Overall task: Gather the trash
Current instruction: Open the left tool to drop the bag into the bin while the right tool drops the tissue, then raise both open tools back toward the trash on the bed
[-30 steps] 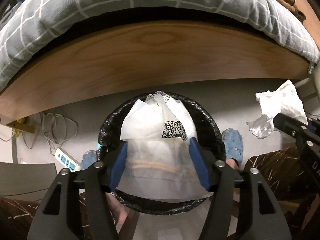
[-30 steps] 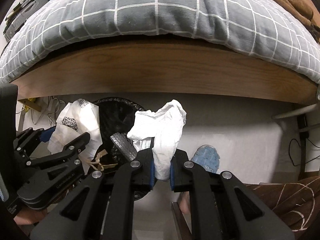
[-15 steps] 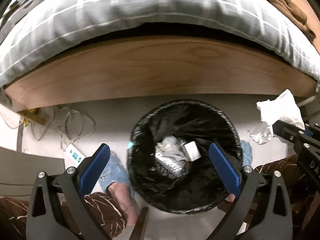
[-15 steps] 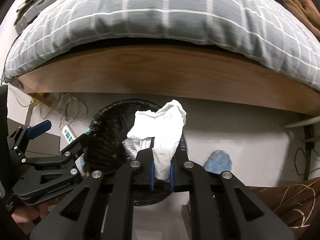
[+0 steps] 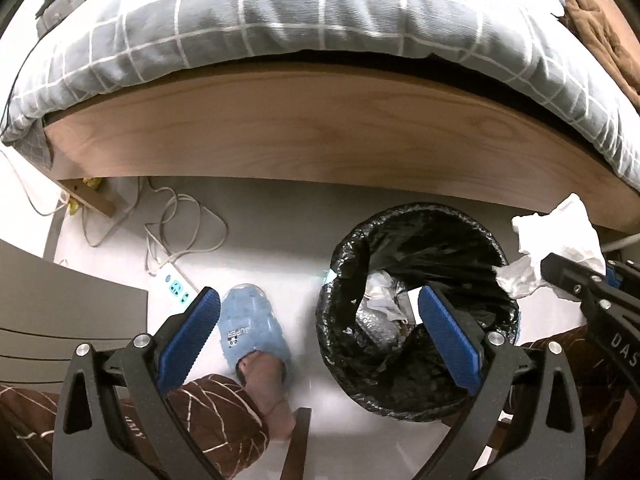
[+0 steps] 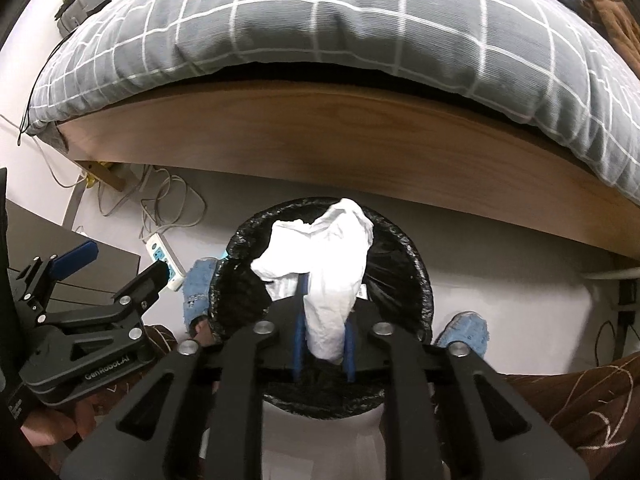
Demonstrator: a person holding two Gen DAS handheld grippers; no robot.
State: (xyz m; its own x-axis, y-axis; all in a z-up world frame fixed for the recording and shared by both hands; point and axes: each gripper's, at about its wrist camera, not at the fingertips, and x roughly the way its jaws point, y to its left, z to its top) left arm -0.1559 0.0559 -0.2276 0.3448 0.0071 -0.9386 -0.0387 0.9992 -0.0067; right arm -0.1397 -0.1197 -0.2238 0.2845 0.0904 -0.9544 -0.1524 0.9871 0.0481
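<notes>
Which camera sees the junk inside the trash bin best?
The left wrist view: the bin is open to the camera, showing crumpled wrappers inside. In the right wrist view, the white tissue held by the right gripper covers the bin's inside.

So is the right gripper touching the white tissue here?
Touching. The right wrist view shows the right gripper with its blue fingers pressed against both sides of the white tissue.

Both grippers [image 5: 320, 332] [image 6: 322, 340] are black frames with silver screws and blue ribbed pads [image 5: 448, 340] (2 each); brown trousers [image 5: 208, 412], blue slippers [image 5: 252, 332].
</notes>
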